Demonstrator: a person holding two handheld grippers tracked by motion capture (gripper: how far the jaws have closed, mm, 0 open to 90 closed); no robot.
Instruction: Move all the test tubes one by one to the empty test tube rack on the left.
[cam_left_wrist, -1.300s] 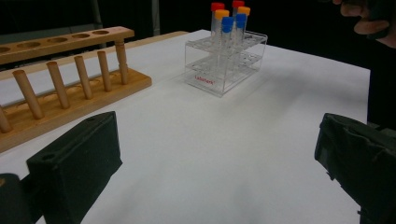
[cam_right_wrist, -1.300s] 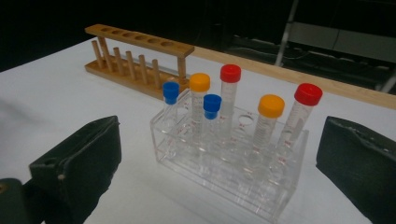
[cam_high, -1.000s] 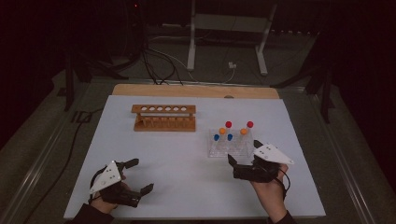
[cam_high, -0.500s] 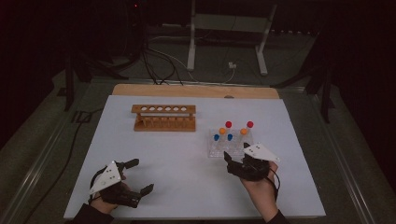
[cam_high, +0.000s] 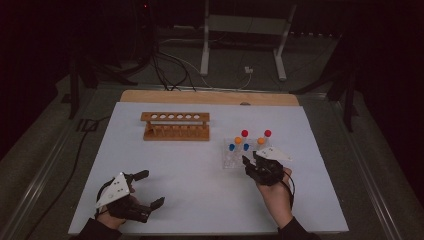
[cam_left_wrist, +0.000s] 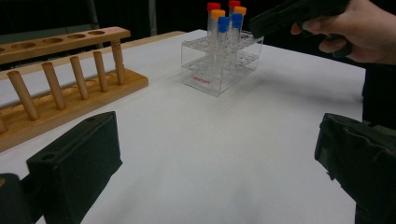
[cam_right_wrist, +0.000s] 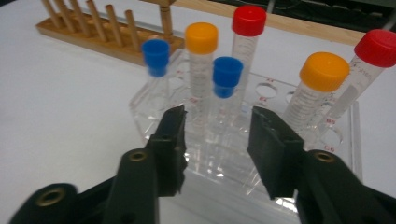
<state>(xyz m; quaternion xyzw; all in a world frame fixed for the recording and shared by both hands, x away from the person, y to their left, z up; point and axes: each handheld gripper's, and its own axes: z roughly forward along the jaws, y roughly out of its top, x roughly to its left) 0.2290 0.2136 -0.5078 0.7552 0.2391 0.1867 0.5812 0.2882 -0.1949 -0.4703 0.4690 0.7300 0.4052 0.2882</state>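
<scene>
Closing in on the clear plastic rack at the right of the white table, the right gripper has just been narrowing its jaws, and they now stand part-way apart with a gap between them. In the right gripper view the jaws frame the nearer blue-capped tube, but the pads do not yet press on it; the tube stands upright in the rack, just beyond the tips. Around it stand a second blue-capped tube, two orange-capped tubes and two red-capped tubes, all close together. The empty wooden rack sits far left of the plastic one, well apart from it.

The step in hand looks like the approach to pick one tube. The next move calls for easing forward until the pads straddle that tube's body alone, then closing without nudging its neighbours.

The left gripper rests near the table's near-left edge, jaws wide apart and holding nothing.
</scene>
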